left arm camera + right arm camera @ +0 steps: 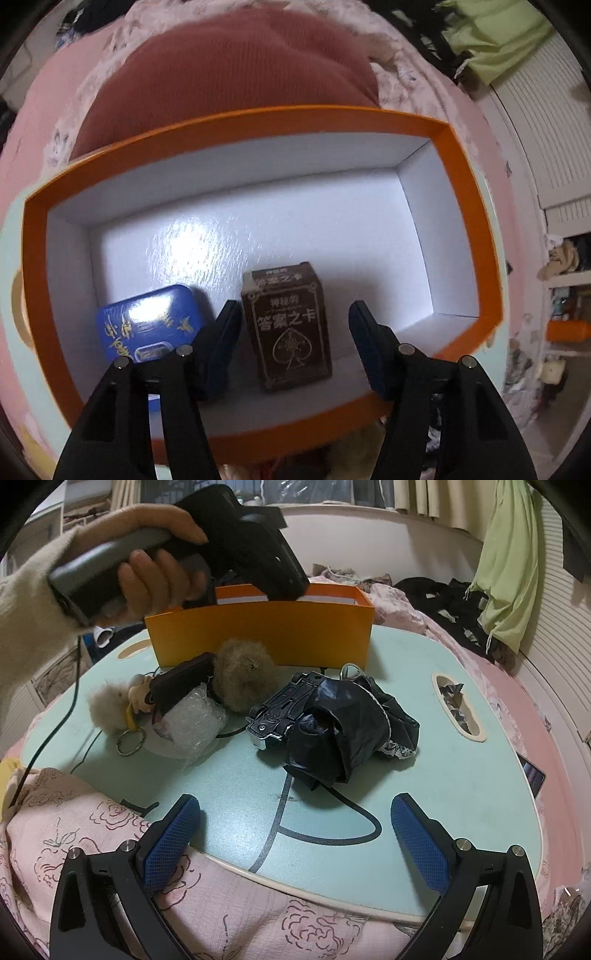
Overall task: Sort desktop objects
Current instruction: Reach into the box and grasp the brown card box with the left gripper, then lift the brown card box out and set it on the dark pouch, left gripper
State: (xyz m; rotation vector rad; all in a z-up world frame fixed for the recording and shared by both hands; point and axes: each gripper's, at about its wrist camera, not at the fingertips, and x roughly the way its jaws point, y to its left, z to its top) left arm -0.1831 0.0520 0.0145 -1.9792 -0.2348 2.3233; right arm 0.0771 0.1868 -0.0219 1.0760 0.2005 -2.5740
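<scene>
In orange box [458, 155], brown card deck [291, 328]

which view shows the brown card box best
The left wrist view: the brown card box stands upright inside the orange box, printed face legible. The right wrist view shows only that orange box's outer wall, hiding it.

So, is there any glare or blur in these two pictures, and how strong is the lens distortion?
Left wrist view: a bright glare patch on the white floor of the orange box, another on the blue tin; the brown card box reads sharp, the background is soft. Right wrist view: the hand is motion-blurred, the table sharp. Both bend straight edges strongly and darken at the corners.
</scene>
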